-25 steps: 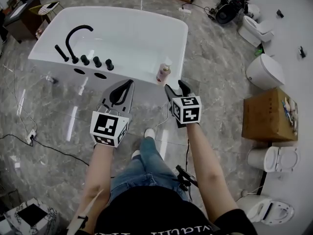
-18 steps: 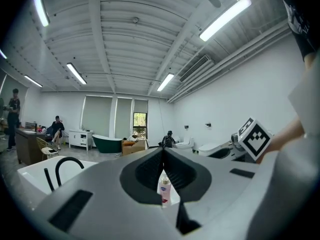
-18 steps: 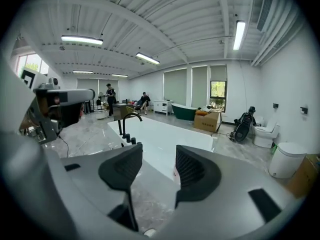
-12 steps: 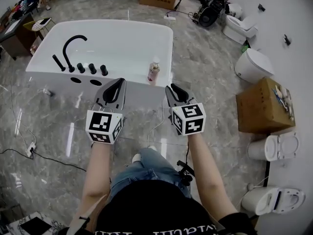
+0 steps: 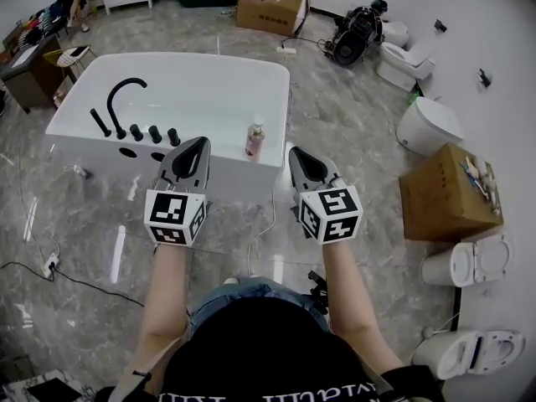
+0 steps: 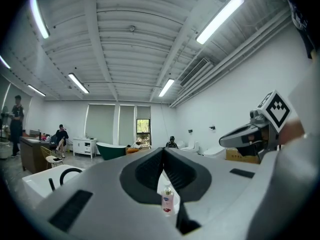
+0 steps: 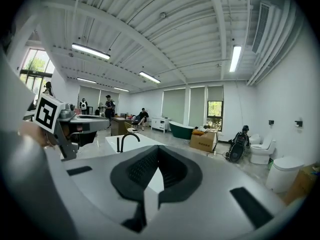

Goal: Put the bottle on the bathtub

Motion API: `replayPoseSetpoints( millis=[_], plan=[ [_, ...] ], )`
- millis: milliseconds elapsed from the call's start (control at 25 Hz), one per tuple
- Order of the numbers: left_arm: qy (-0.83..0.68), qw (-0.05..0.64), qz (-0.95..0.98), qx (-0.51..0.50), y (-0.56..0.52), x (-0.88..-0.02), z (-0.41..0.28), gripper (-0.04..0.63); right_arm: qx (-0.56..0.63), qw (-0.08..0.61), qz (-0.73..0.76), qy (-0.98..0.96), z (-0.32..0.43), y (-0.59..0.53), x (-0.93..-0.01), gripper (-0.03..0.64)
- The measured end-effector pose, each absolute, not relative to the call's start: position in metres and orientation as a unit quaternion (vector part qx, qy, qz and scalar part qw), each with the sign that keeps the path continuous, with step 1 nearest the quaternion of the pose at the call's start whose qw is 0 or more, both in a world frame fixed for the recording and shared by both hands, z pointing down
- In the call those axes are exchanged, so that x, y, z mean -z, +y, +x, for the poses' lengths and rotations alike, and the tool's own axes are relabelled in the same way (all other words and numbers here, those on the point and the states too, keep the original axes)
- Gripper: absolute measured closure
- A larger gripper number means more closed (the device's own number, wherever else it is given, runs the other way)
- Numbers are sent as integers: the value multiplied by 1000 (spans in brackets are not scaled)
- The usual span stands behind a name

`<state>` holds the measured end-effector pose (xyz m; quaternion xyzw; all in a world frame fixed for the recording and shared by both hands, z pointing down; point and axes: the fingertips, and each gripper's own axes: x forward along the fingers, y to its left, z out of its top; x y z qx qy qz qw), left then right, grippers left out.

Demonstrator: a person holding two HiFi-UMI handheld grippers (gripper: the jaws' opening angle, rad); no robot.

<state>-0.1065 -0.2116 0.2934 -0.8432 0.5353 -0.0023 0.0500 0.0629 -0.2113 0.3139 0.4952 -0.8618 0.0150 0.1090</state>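
Ahead of the tongs and between them, bottle (image 5: 255, 137) stands upright on the bathtub (image 5: 251, 172) near rim, nothing touching it. Left tongs (image 5: 199, 143) and right tongs (image 5: 296, 152) both closed, empty, tips short of the tub. A second ago they sat closer; both have drawn back. Placement looks done.

Nothing can be read for certain: the white print on the person's black shirt (image 5: 251, 350), at the bottom edge of the head view, is upside down and blurred, the label on the bottle (image 5: 254, 138) is too small, and the print on the cardboard box (image 5: 270, 8) at the top likewise.
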Motion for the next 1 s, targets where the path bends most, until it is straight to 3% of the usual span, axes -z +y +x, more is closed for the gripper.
replayPoseSetpoints(
  millis=[1000],
  plan=[
    [540, 76, -838, -23, -227, -259, -94, 588, 31, 66, 506, -860, 83, -207, -263, 603]
  ],
)
